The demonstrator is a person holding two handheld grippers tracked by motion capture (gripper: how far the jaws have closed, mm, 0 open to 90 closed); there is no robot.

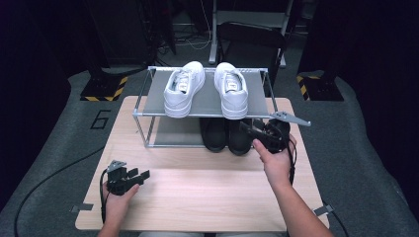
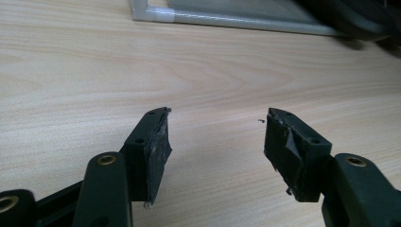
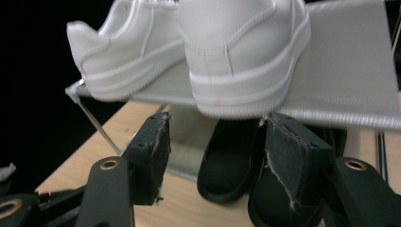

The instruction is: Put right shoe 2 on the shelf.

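Observation:
A pair of white sneakers, one to the left [image 1: 184, 89] and one to the right [image 1: 232, 89], sits on the top shelf of a metal shoe rack [image 1: 262, 94]. Two black shoes [image 1: 214, 134] [image 1: 240, 138] lie on its lower shelf. My right gripper [image 1: 249, 129] is held at the rack's front right, open and empty, its jaws aimed at the black shoes. In the right gripper view the gripper [image 3: 217, 127] faces a black shoe [image 3: 227, 156], under the heels of the white sneakers [image 3: 246, 52]. My left gripper [image 1: 141, 175] [image 2: 217, 127] rests open and empty on the table's front left.
The wooden table [image 1: 197, 197] stretches bare in front of the rack. The rack's front rail [image 2: 227, 19] runs across the top of the left gripper view. Dark floor with hazard-striped stands [image 1: 104, 91] surrounds the table.

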